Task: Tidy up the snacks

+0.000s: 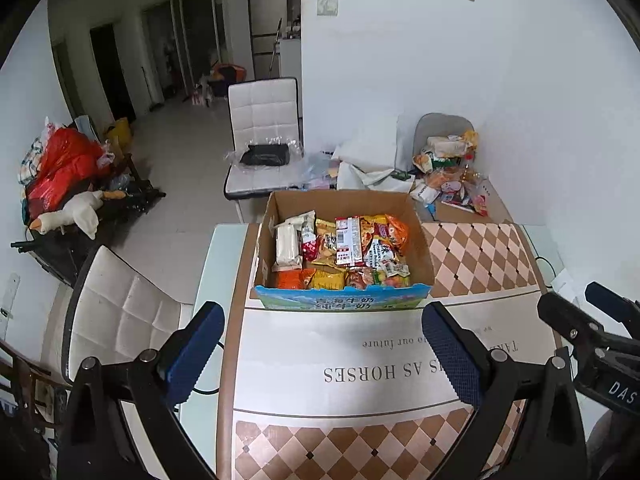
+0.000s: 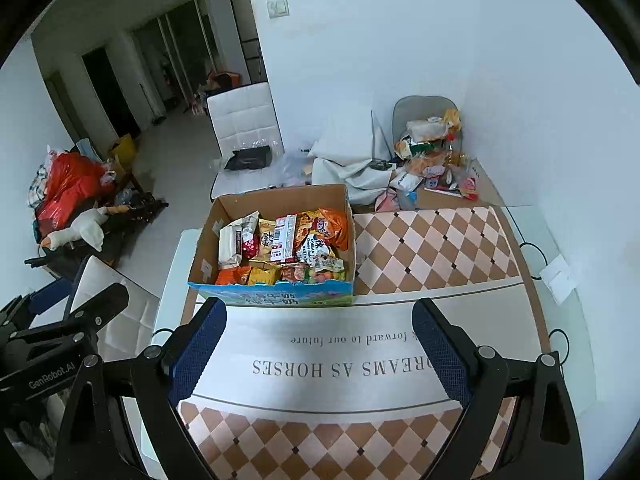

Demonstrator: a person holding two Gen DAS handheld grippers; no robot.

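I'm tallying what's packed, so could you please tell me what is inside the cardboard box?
The cardboard box holds snack packets heaped almost to its rim; anything beneath the top layer is covered.

A checkered tablecloth [image 2: 432,248] with a white printed band is covering the table [image 2: 560,240], whose glass edge is showing along the right side. A white slip of paper [image 2: 558,278] is lying near that right edge. Beyond the table's far edge a white padded chair [image 1: 260,120] is standing, with a black bag [image 1: 266,155] lying on its seat. Another white chair [image 1: 120,312] is sitting beside the table's left edge. Against the left wall a red plastic bag [image 1: 66,164] is resting on a heap, and a plush duck [image 1: 72,214] is lying in front of it.
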